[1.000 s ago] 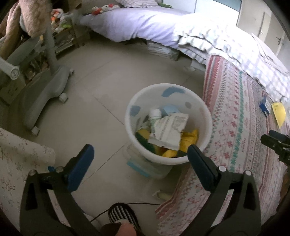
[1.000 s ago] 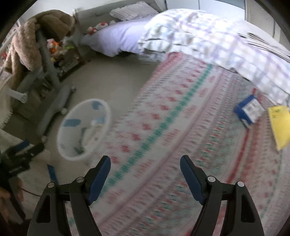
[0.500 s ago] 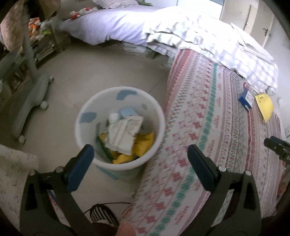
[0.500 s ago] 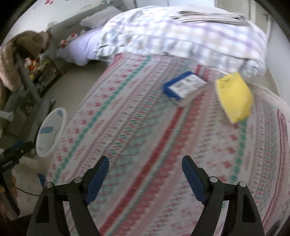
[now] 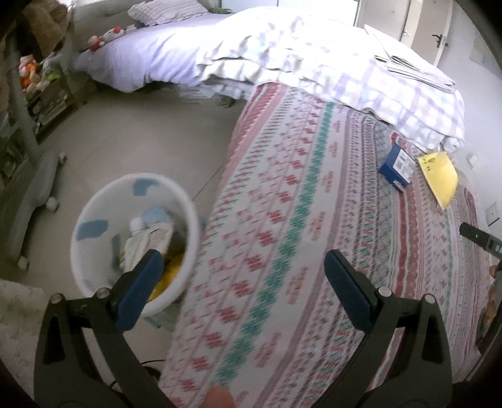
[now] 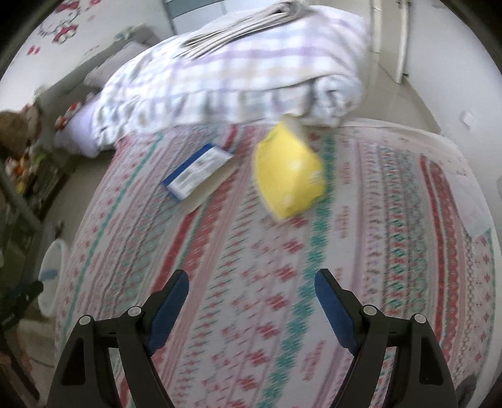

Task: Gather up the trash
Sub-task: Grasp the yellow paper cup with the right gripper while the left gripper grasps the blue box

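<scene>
Left wrist view: left gripper (image 5: 241,276) fingers spread, empty. White bin (image 5: 131,241), part full, on tiled floor beside the patterned bed cover (image 5: 298,219).

Right wrist view: right gripper (image 6: 251,304) fingers spread, empty. Yellow packet (image 6: 288,175) and blue box (image 6: 200,171) ahead. Risk: soft cover gets pinched with the packet.

Folded checked quilt (image 6: 238,72) with newspapers (image 6: 248,22) atop, on a patterned bedspread (image 5: 298,226); grey floor (image 5: 141,141) beside.

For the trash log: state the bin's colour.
White bin with light blue patches; clearest in the left wrist view.
</scene>
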